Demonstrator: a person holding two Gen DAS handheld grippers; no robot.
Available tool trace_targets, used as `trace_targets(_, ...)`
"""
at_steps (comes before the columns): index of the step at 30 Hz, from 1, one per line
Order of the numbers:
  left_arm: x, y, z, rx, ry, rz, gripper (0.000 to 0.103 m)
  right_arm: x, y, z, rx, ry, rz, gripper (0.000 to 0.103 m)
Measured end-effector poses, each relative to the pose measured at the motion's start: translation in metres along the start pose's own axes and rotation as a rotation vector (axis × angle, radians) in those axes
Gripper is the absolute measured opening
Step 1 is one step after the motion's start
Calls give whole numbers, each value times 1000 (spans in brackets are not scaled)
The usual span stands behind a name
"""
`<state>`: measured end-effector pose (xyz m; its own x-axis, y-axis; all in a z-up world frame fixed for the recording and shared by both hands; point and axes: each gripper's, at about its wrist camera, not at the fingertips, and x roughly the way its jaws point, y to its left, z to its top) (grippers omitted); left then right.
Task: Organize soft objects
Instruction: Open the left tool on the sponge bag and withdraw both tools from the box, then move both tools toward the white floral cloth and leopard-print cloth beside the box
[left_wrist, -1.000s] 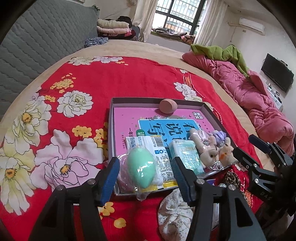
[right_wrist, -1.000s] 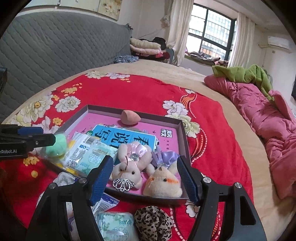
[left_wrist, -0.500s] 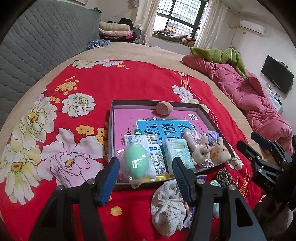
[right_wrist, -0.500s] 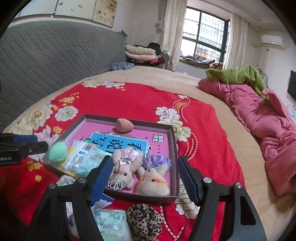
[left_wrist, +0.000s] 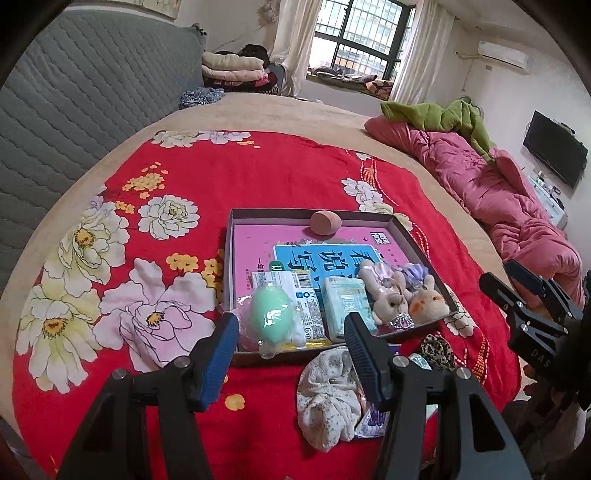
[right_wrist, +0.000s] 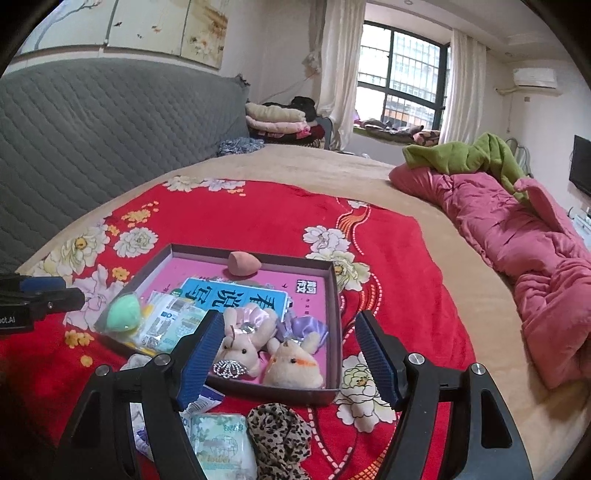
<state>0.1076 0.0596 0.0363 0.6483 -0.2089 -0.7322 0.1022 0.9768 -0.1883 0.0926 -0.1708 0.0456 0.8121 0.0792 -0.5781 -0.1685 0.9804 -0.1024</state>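
Leopard scrunchie (right_wrist: 279, 435): just below right tongs (right_wrist: 288, 354), outside box (right_wrist: 334, 295).
Floral scrunchie (left_wrist: 328, 395): under left tongs (left_wrist: 290, 349).
Tongs: both wide, empty.

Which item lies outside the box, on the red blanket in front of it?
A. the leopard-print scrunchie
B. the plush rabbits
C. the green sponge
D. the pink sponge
A: the leopard-print scrunchie lies on the red blanket just outside the box's near wall.
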Motion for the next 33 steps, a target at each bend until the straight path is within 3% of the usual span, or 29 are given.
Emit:
trace_targets(22,-35,-24,-11,47,-20,20,59,-46,-13,-13,17,-27,25,75)
trace_targets(33,-37,-35,-29,53,28,19,59,-62,-17,-33,11,-5,36,75)
